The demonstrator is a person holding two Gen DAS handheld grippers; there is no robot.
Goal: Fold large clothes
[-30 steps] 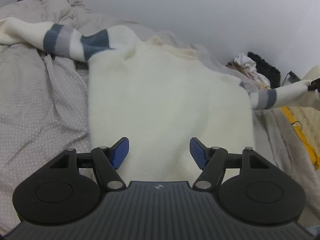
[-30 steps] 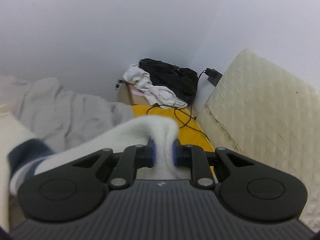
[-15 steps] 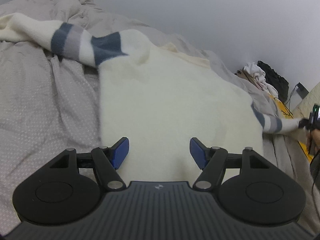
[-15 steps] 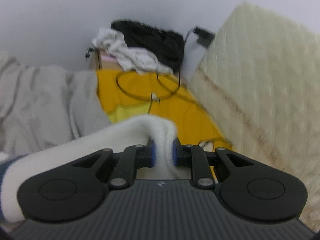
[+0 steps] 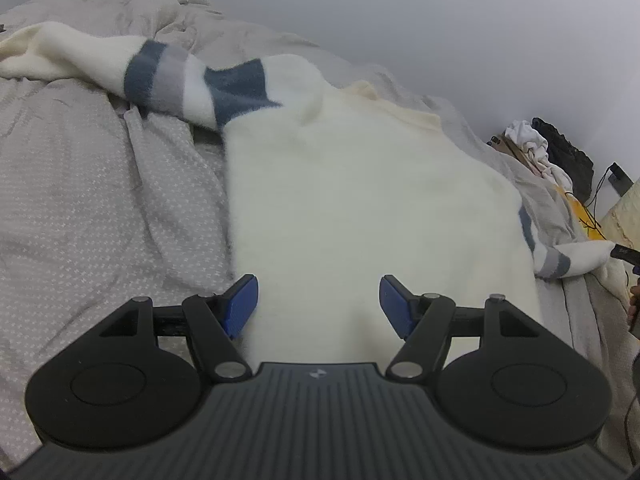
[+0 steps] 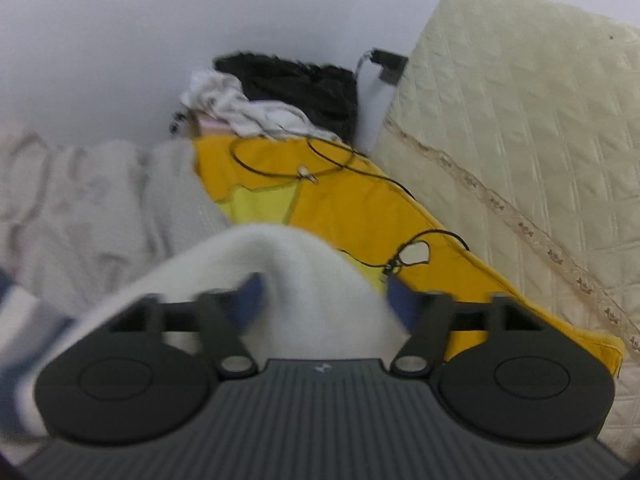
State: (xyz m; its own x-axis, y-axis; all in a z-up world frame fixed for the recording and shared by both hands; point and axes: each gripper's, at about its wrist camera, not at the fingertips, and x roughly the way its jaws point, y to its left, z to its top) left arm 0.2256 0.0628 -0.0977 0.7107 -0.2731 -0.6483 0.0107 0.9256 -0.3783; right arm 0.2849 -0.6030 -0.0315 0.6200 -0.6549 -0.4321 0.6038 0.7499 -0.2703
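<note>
Sweater point(image 5: 360, 208), big fuzzy cream one with blue and grey stripes on the sleeves, is laid out flat on its body across the bed point(image 5: 100, 208), which has a grey dotted cover, so it looks set up for folding and no fold is in it yet. Far sleeve point(image 5: 132, 66) is stretched out away from the body toward the rumpled duvet, and the other sleeve point(image 5: 568, 260) runs off toward the bed's edge on the right of the left wrist view, so my guess is both arms are being pulled straight before anything gets turned in. Left hand-held gripper point(image 5: 318, 306) hangs just over the near hem with its blue pads spread wide and nothing pinched between them, probably waiting to pick up that edge. Right hand-held gripper point(image 6: 324, 300) is out at the cuff end of that sleeve point(image 6: 280, 276): its jaws are opening right now, the fluffy cuff sits between them but the pads no longer press it, so it reads as letting go. That view is blurry, so don't trust the fine detail. Past the cuff there's a yellow sheet point(image 6: 340, 200) with a black cable point(image 6: 328, 168) on it, a quilted cream mattress point(image 6: 520, 120) leaning up, and a clothes pile point(image 6: 280, 100) by the wall
</note>
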